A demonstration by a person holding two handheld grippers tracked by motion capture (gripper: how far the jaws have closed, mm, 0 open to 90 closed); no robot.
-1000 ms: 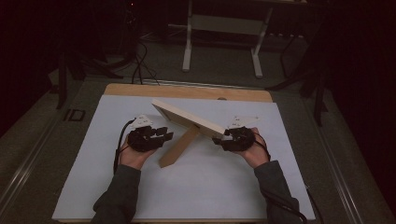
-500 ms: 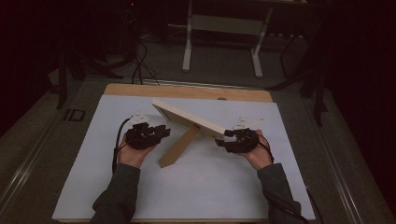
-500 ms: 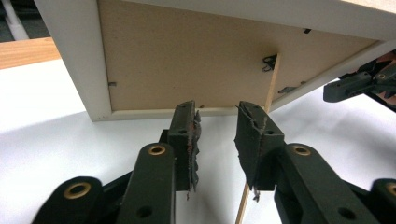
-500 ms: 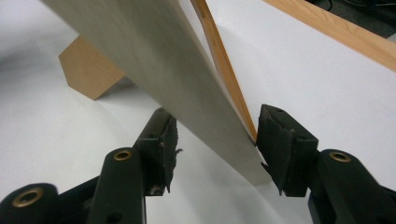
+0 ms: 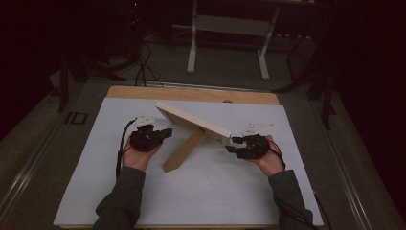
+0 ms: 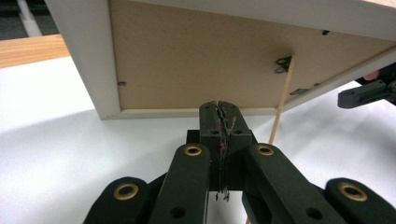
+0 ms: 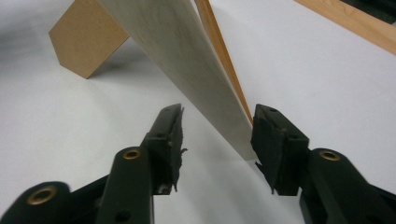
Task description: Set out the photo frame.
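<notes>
A picture frame (image 5: 191, 122) stands propped on its easel leg (image 5: 183, 151) mid-surface (image 5: 95, 191); the left gripper (image 5: 165, 132) has just closed empty behind it; the right gripper (image 7: 217, 135), jaws narrowing, straddles a corner, not yet gripping; lifting remains.

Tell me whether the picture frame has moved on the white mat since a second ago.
No. The picture frame stands where it did, its stand's foot at the same spot against the wooden table edge behind it.
</notes>
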